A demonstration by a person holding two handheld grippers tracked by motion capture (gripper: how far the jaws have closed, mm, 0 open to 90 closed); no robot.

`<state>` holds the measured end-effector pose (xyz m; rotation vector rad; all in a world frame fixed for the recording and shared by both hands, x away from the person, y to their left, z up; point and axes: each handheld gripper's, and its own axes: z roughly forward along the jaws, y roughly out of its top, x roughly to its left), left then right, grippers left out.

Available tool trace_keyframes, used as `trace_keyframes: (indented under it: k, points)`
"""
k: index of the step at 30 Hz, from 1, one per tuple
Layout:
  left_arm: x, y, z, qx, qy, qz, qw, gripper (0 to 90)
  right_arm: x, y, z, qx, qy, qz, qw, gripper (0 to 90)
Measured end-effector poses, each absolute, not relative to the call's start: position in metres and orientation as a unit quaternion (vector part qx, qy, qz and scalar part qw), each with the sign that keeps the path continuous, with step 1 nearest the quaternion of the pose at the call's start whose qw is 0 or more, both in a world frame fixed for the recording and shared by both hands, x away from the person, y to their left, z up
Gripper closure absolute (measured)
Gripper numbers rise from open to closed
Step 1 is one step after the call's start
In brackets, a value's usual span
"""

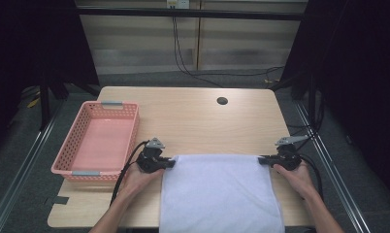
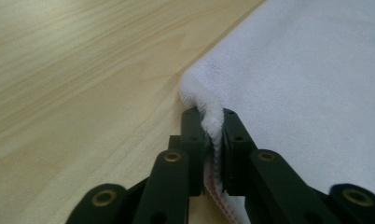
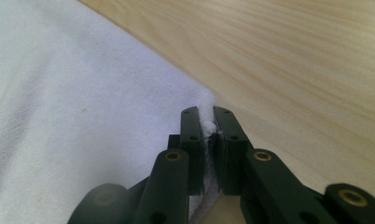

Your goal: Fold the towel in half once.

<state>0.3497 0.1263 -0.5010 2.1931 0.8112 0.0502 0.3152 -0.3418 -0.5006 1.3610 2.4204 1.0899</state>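
A white towel lies flat on the wooden table, its near edge hanging over the table's front. My left gripper is shut on the towel's far left corner, the cloth pinched between the black jaws. At the far right corner my right gripper is shut on the cloth the same way. Both grippers lie low on the table, pointing inward at each other, each held by a hand.
A pink plastic basket stands empty at the table's left side, close to the left gripper. A round cable hole sits in the far tabletop. Bare wood stretches beyond the towel. Black cables trail from both grippers.
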Motion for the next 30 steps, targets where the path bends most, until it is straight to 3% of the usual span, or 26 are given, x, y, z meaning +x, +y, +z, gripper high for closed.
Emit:
trace_keyframes:
  k: [7, 16, 22, 30]
  points:
    - [0.350, 0.129, -0.485, 0.845, 0.327, 0.003, 0.422, 84.8, 0.309, -0.350, -0.488, 0.460, 0.790, 0.399, 0.078, 84.8]
    - [0.352, 0.133, -0.439, 0.827, 0.318, 0.035, 0.463, 84.7, 0.306, -0.361, -0.444, 0.450, 0.763, 0.451, 0.111, 85.4]
    - [0.366, 0.133, -0.415, 0.819, 0.314, 0.063, 0.476, 84.6, 0.320, -0.360, -0.416, 0.432, 0.766, 0.458, 0.133, 85.8]
    - [0.395, 0.129, -0.408, 0.808, 0.333, 0.082, 0.480, 84.7, 0.353, -0.362, -0.405, 0.435, 0.758, 0.461, 0.155, 86.1]
